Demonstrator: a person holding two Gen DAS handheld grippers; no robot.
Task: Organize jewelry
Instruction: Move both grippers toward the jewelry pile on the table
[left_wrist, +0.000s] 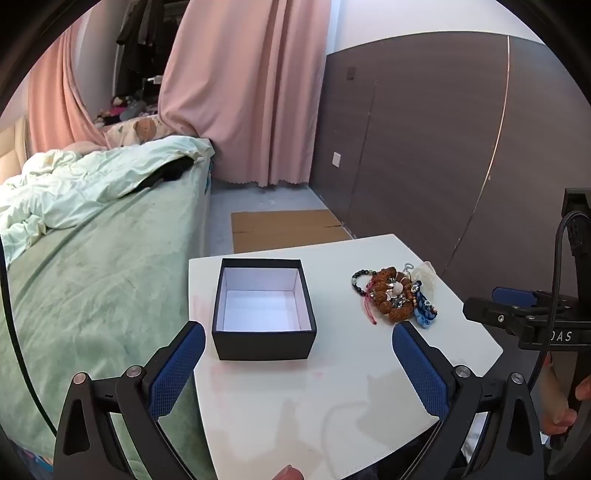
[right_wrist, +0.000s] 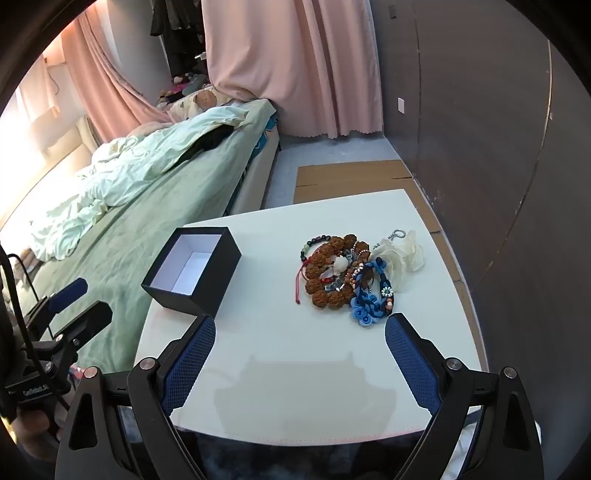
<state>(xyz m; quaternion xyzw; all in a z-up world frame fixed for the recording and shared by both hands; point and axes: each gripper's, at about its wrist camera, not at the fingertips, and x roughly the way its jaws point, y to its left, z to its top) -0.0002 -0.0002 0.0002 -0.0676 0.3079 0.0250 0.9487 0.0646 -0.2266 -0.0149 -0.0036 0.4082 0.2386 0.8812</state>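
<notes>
An open black box (left_wrist: 264, 308) with a white, empty inside stands on the left of a small white table (left_wrist: 332, 387); the right wrist view shows the box (right_wrist: 192, 271) at the table's left edge. A heap of jewelry (right_wrist: 347, 275) lies right of it: a brown seed-bead bracelet (right_wrist: 328, 266), a dark bead bracelet, blue flower pieces (right_wrist: 365, 306), a white fabric flower (right_wrist: 400, 258). My left gripper (left_wrist: 299, 339) is open just short of the box. My right gripper (right_wrist: 301, 330) hangs open in front of the jewelry heap (left_wrist: 395, 295), nothing between its pads.
A bed (left_wrist: 92, 266) with green cover and rumpled quilt runs along the table's left side. Flat cardboard (left_wrist: 284, 229) lies on the floor beyond the table. A dark panelled wall (left_wrist: 424, 147) stands to the right, pink curtains (left_wrist: 243, 92) behind.
</notes>
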